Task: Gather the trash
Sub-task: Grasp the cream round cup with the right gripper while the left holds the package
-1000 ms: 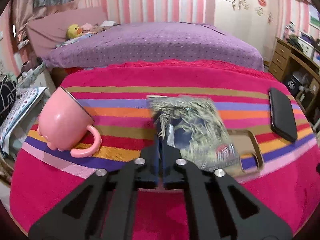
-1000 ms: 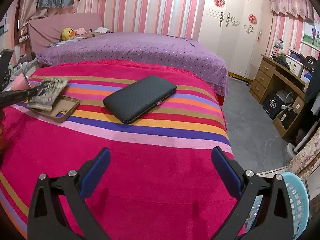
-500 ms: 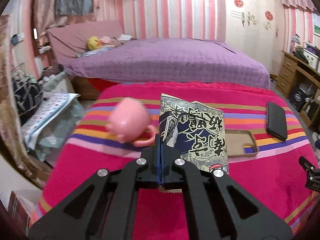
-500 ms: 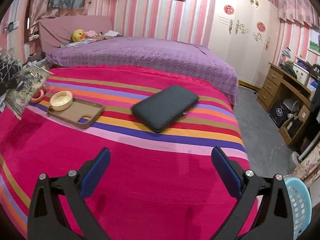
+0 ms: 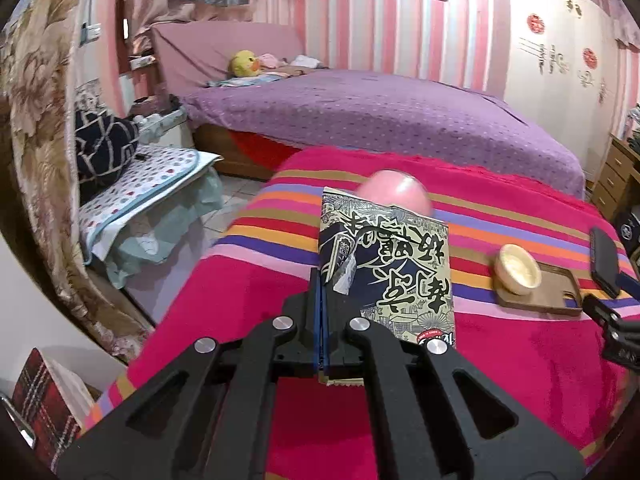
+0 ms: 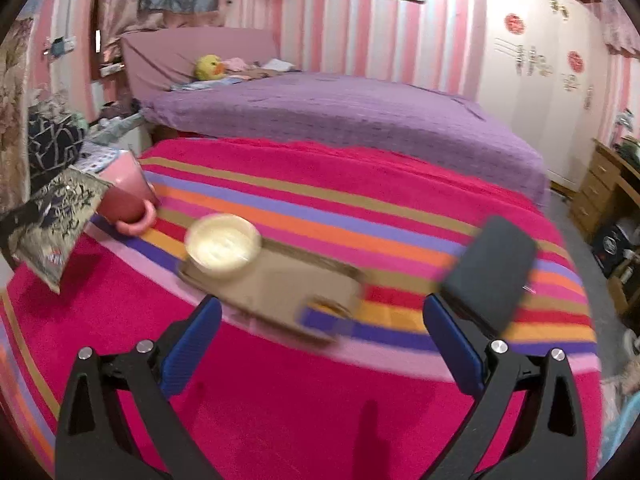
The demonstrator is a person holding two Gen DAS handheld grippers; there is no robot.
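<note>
Above the pink striped blanket (image 5: 248, 288), clear of the cloth, hangs the task's thing: a flat, dark-and-cream printed snack wrapper (image 5: 394, 268) with bold brush lettering, pinched along its left edge by the left gripper (image 5: 323, 320), whose jaws are fully closed on it. Behind the wrapper a rounded pink ceramic mug (image 5: 394, 196) sits on the blanket, and to the right a small cream-coloured round dish (image 5: 518, 268) rests on a brown phone case (image 5: 554, 296), with a dark rectangular wallet (image 5: 605, 260) just beyond it. From the right wrist view the wrapper (image 6: 52, 224) shows at the far left, off the blanket near the mug (image 6: 124, 192), while the right gripper (image 6: 322, 344) hovers with its jaws spread wide and nothing between them, facing the cream dish (image 6: 222, 246) and the phone case (image 6: 280, 292). As a judgement, one piece of trash has been picked up but not yet binned; carrying it to a bin is what remains. Whether the cream dish counts as trash cannot be told. A purple dotted bed (image 5: 380, 120) fills the background.
</note>
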